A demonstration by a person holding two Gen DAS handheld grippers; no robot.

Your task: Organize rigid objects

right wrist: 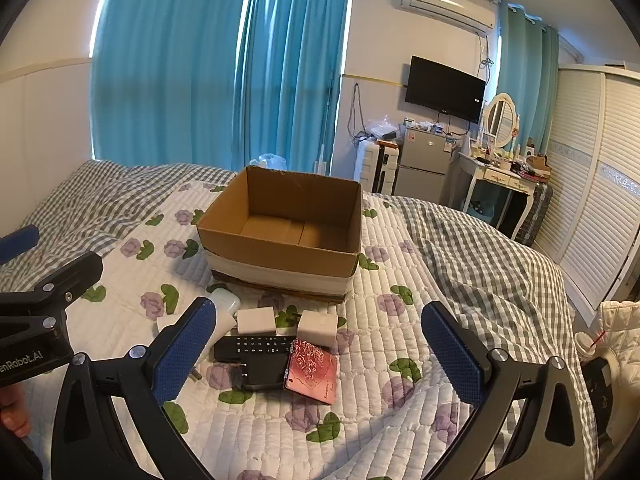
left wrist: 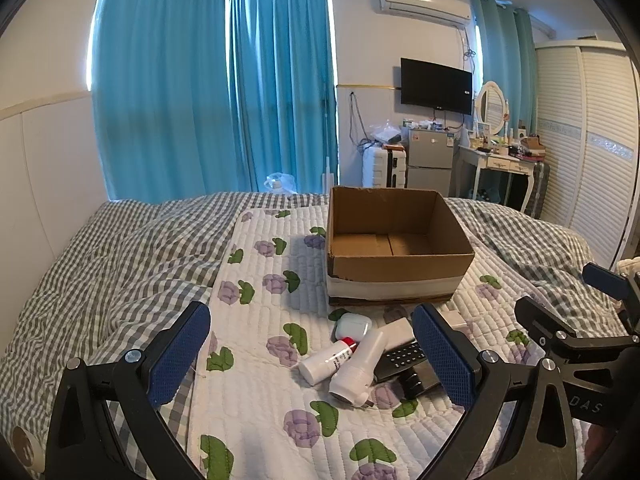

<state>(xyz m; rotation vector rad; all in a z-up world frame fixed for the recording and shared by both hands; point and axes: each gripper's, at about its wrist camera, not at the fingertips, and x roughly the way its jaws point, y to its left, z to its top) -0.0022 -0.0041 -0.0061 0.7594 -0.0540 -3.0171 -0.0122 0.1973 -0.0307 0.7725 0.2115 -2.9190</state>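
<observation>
An open, empty cardboard box stands on the floral quilt. In front of it lies a pile: a white earbud case, a white tube with a red cap, a white bottle, a black remote, a black block, a pink patterned box and two white boxes. My left gripper is open above the pile. My right gripper is open above the remote and pink box.
The quilt lies over a grey checked duvet on the bed. Beyond the bed stand blue curtains, a small fridge, a suitcase, a dressing table and a white wardrobe.
</observation>
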